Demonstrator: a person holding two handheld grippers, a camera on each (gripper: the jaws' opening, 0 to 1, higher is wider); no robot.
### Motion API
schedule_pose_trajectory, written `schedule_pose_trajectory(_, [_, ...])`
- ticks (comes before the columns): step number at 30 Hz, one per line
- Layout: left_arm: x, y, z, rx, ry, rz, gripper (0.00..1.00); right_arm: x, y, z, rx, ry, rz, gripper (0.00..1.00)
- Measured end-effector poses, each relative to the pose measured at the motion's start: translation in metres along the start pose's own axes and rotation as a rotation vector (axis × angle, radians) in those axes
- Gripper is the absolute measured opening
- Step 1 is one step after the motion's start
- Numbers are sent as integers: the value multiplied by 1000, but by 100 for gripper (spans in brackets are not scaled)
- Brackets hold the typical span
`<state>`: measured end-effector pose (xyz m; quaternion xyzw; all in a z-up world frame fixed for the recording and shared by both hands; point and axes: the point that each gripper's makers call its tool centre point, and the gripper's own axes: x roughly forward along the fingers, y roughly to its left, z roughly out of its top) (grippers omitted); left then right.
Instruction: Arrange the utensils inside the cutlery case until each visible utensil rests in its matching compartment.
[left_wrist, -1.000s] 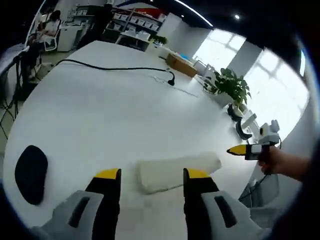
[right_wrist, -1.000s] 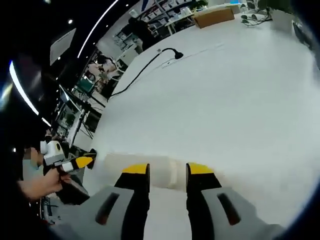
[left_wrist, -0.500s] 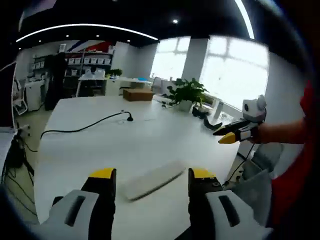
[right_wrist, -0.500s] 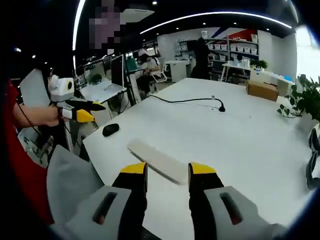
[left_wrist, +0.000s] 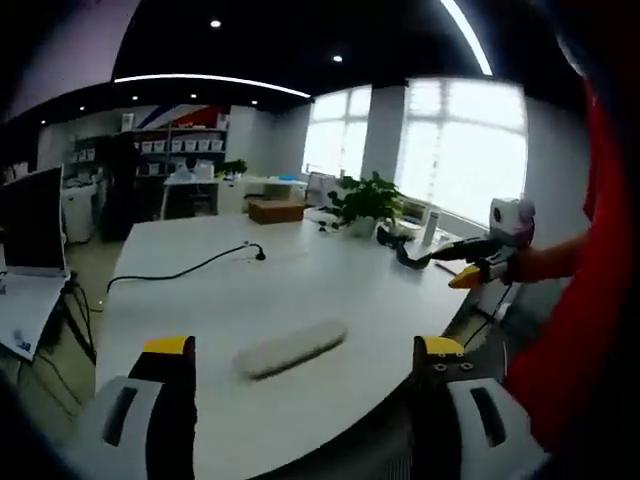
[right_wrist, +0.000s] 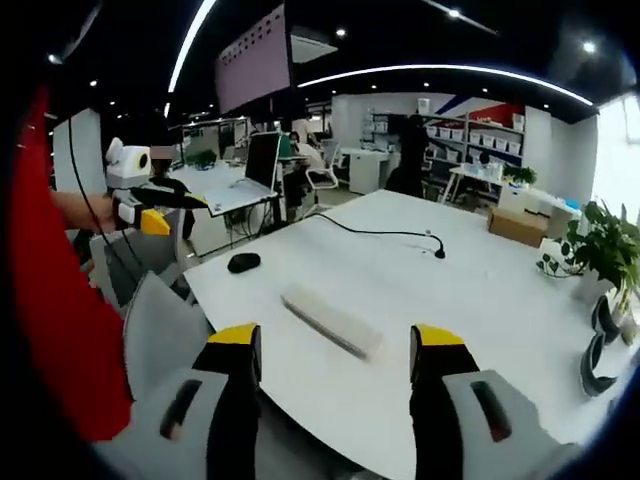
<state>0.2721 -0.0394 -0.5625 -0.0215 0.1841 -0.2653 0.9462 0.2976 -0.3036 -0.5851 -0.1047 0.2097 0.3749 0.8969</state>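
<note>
A white rolled-up cutlery case (left_wrist: 290, 347) lies closed on the white table (left_wrist: 200, 300), near its front edge. No utensils show. My left gripper (left_wrist: 305, 350) hovers back from the table with its jaws wide apart and nothing between them. In the right gripper view the same case (right_wrist: 330, 320) lies ahead of my right gripper (right_wrist: 335, 338), which is also open and holds nothing. Each gripper appears in the other's view, held in a hand: the right gripper (left_wrist: 470, 270) off the table's right side, the left gripper (right_wrist: 150, 208) off its left side.
A black mouse (right_wrist: 243, 262) sits left of the case. A black cable (left_wrist: 190, 268) runs across the far table. A cardboard box (left_wrist: 277, 210), a potted plant (left_wrist: 365, 200) and black headphones (left_wrist: 405, 252) stand at the far end. A grey chair (right_wrist: 165, 320) is by the table's edge.
Both cameras have pulled back and up from the table, so the case looks smaller. Both grippers' jaws have spread wider. The case has not moved.
</note>
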Motion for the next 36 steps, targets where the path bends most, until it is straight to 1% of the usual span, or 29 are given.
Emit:
schedule_pose_trajectory(1, [-3,-3,3,-25,-19,-4,87,-4,3,-2,-17,-5,-9,58])
schedule_pose_trajectory(3, [-9,-7,5,-23,-31,-1,97,-8,4,-4,-3,-17,-16,61])
schedule_pose_trajectory(4, [-10,-3,2,-28,-3,29,97,-10,4,-6,9,-25,-24,64])
schedule_pose_trajectory(5, [-12,-1,-1,-45,22,42,96,-11,5,-8,5,-23,-27,67])
schedule_pose_trajectory(6, [-13,-2,3,-41,-1,33,97,-14,2,-10,-29,-15,-59,68])
schedule_pose_trajectory(8, [-14,-1,10,-21,-28,36,98,-16,-1,-11,-56,-15,-88,67])
schedule_pose_trajectory(9, [-14,1,14,12,-37,40,99,-17,-1,-10,-37,-27,-82,68])
schedule_pose_trajectory(10, [-15,6,16,78,-27,42,100,-18,0,-6,-15,-49,-75,69])
schedule_pose_trajectory(11, [-17,17,19,114,-30,83,99,-18,0,-5,-13,-58,-75,70])
schedule_pose_trajectory(12, [-20,28,23,121,-39,123,99,-18,1,-3,-17,-69,-75,71])
schedule_pose_trajectory(13, [-20,29,25,86,-43,94,99,-18,2,-3,-29,-77,-76,72])
schedule_pose_trajectory(14, [-20,29,27,68,-49,84,100,-17,3,-3,-42,-79,-76,73])
schedule_pose_trajectory(16, [-20,25,31,55,-66,79,99,-19,4,0,-38,-86,-86,70])
schedule_pose_trajectory(17, [-20,23,33,46,-72,73,99,-22,1,5,-31,-101,-119,62])
schedule_pose_trajectory(18, [-19,18,33,42,-67,64,99,-24,-1,10,-64,-127,-137,56])
schedule_pose_trajectory(19, [-19,15,31,45,-56,64,98,-24,-1,15,-98,-159,-139,54])
schedule_pose_trajectory(20, [-18,13,29,55,-44,70,97,-23,0,13,-81,-154,-132,57])
schedule_pose_trajectory(21, [-17,11,28,58,-43,72,97,-19,-3,9,-50,-133,-137,60])
schedule_pose_trajectory(22, [-16,11,27,57,-41,73,97,-17,-4,4,-32,-110,-139,61])
schedule_pose_trajectory(23, [-15,9,24,53,-37,71,97,-16,-3,4,-39,-108,-132,59])
schedule_pose_trajectory(24, [-14,17,13,82,-5,97,95,-16,-4,5,-34,-107,-131,57])
schedule_pose_trajectory(25, [-15,28,4,76,23,148,92,-15,-4,5,-23,-108,-130,55])
schedule_pose_trajectory(26, [-15,30,-2,17,28,166,90,-13,-5,8,-17,-109,-133,54])
schedule_pose_trajectory(27, [-14,28,-2,-20,18,150,90,-9,-6,12,-12,-108,-140,55])
schedule_pose_trajectory(28, [-15,30,-2,-21,2,147,91,-8,-6,14,-12,-112,-141,55])
schedule_pose_trajectory(30, [-15,28,-3,-1,12,142,92,-5,-6,23,-16,-134,-133,55])
schedule_pose_trajectory(33, [-15,28,-6,55,38,139,94,3,-3,24,-37,-123,-109,53])
schedule_pose_trajectory(34, [-15,30,-7,58,41,139,94,8,-4,24,-50,-113,-99,53])
schedule_pose_trajectory(36, [-18,44,-13,40,62,180,94,12,-11,29,-75,-108,-106,53])
